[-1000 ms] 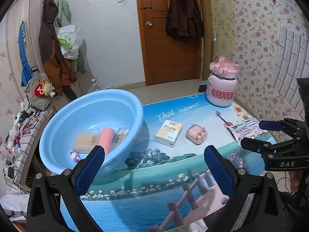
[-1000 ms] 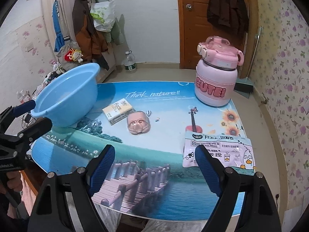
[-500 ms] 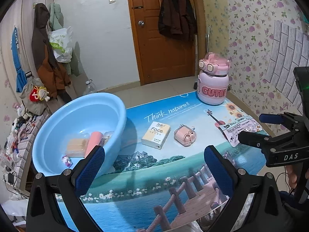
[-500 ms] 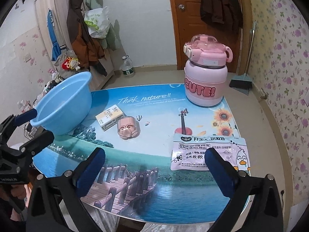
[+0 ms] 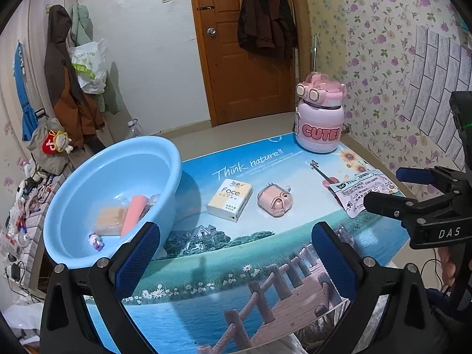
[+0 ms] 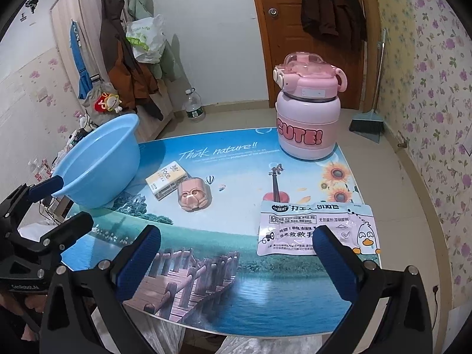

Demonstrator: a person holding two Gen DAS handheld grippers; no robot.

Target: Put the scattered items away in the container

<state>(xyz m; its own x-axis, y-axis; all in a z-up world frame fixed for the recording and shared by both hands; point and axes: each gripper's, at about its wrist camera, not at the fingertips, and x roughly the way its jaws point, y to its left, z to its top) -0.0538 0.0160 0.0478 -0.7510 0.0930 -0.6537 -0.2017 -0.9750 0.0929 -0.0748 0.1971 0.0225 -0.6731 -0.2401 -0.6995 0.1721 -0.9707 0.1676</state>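
Observation:
A light blue basin [image 5: 174, 165] stands at the table's left; an orange packet [image 5: 110, 221], a pink tube [image 5: 134, 215] and a small toy figure [image 5: 96, 240] lie in it. On the picture mat lie a "Face" tissue pack [image 5: 230, 199], a pink case [image 5: 273, 203] and a white snack packet [image 6: 309, 221]. My left gripper [image 5: 233, 244] hangs open over the mat's near part, right of the basin, with nothing between its fingers. My right gripper [image 6: 236, 244] is wide open, empty, above the mat's near edge; its right finger overlaps the snack packet's lower edge in view.
A tall pink "CUTE!" bottle [image 6: 306, 118] stands at the mat's far right corner. The table [image 6: 265, 309] ends just below my right gripper. Coats hang on the left wall and the door; a water bottle [image 6: 193, 107] and a broom [image 6: 367, 121] are on the floor.
The right gripper's jaws have spread wider. Both grippers have drawn back a little, so the basin and the items look smaller. No item has moved.

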